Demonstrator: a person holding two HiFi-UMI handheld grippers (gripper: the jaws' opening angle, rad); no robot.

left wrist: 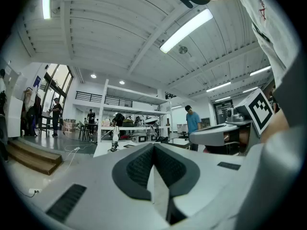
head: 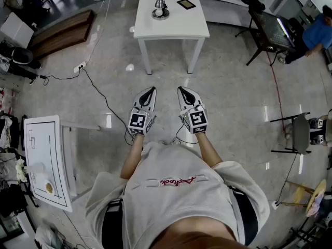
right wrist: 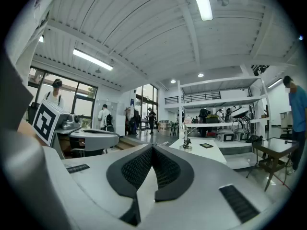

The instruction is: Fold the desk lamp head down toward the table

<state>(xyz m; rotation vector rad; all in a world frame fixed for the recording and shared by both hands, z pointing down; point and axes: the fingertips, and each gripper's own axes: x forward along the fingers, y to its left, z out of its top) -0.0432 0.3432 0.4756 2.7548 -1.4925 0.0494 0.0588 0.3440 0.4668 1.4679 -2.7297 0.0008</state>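
A small silver desk lamp [head: 160, 6] stands upright on a round base on the white table [head: 171, 27] ahead of me; it also shows far off as a lamp [left wrist: 114, 144] in the left gripper view and a lamp [right wrist: 185, 142] in the right gripper view. Both grippers are held level in front of my body, well short of the table. The left gripper [head: 149, 92] is shut with nothing between its jaws. The right gripper [head: 182, 91] is shut and empty too, side by side with the left.
A dark tablet [head: 186, 4] lies on the table right of the lamp. A black cable [head: 101, 95] runs across the floor to the left. A whiteboard [head: 46, 160] stands at my left, a dark desk [head: 275, 30] with a seated person [head: 316, 32] at the far right, a stool [head: 296, 134] at right.
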